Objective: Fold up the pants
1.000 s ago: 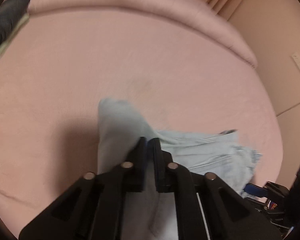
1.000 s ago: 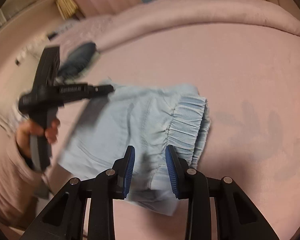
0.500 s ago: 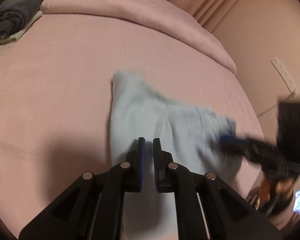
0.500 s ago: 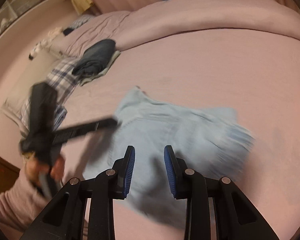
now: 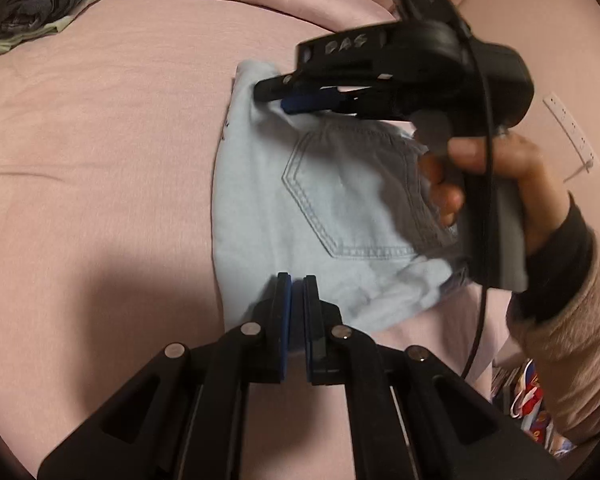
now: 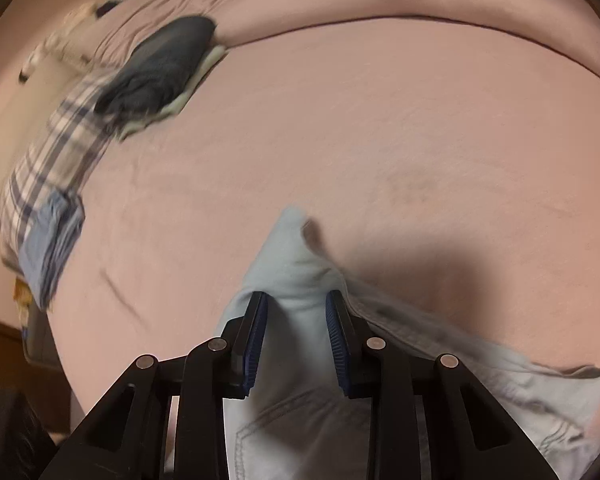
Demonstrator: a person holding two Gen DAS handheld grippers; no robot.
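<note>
- Lay folded on pink bed (image 5: 100,128): light-blue pants (image 5: 320,200), just beyond closed, empty left gripper (image 5: 296,280).
- Hovered over pants' far corner: right gripper (image 6: 296,300), jaws partly apart, just narrowing, clamping nothing.

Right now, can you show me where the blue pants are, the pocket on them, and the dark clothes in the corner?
blue pants (image 5: 256,200), left wrist view, plain cloth left of pocket
pocket (image 5: 348,196), left wrist view, middle of stitched patch
dark clothes (image 6: 160,64), right wrist view, top of folded pile

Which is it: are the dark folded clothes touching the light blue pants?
Apart. In the right wrist view, bare pink sheet separates the dark clothes from the pants.
</note>
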